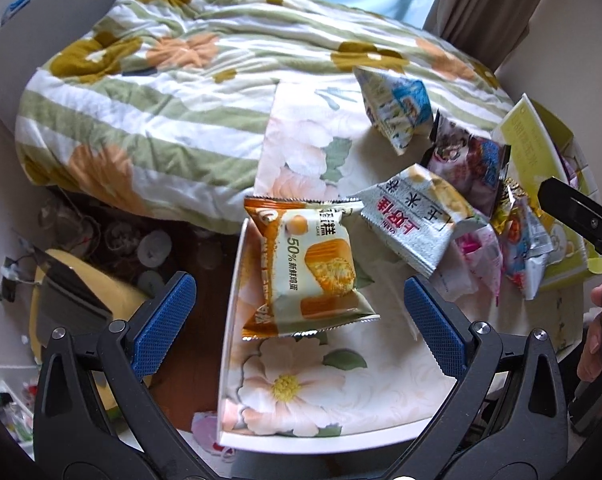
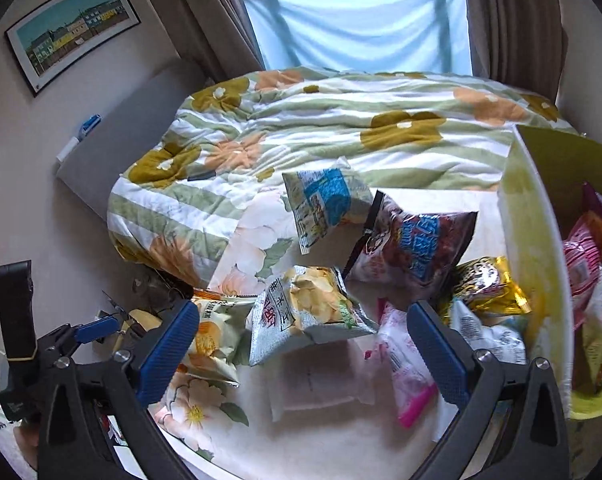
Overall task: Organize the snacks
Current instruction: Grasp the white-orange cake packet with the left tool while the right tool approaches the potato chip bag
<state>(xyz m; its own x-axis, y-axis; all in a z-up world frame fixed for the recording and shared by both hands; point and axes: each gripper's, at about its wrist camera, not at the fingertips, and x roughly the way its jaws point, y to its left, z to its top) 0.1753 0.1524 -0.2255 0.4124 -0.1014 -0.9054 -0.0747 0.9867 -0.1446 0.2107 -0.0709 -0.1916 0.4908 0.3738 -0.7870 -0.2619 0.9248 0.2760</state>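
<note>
Both grippers are hanging spread wide above the floral tabletop (image 1: 381,392), neither one holding anything. From the left wrist view, the left gripper (image 1: 299,322) is framing an orange-and-white cake packet (image 1: 307,268) that is lying at the table's left edge, partly overhanging it. From the right wrist view, the right gripper (image 2: 301,344) is hovering over a silvery corn-snack packet (image 2: 301,308), with a pink packet (image 2: 405,364) and a flat pale one (image 2: 321,376) lying just beside it.

The main risk appears to be the cake packet: a descending finger nudging it outward would likely be tipping it off the edge onto the cluttered floor. On the right side, the packets are overlapping, so closing the jaws there could be pinching two wrappers at once or dragging a neighbour along. Slippery, puffy film is also likely to be squirming out of a shallow pinch.

Loose on the table farther back are a blue-and-white packet (image 2: 325,200), a dark red one (image 2: 413,248) and a gold one (image 2: 489,284). A yellow-green box (image 2: 529,240) is standing at the table's right end, already containing several packets, pink and orange among them; how full it is cannot be told.
</note>
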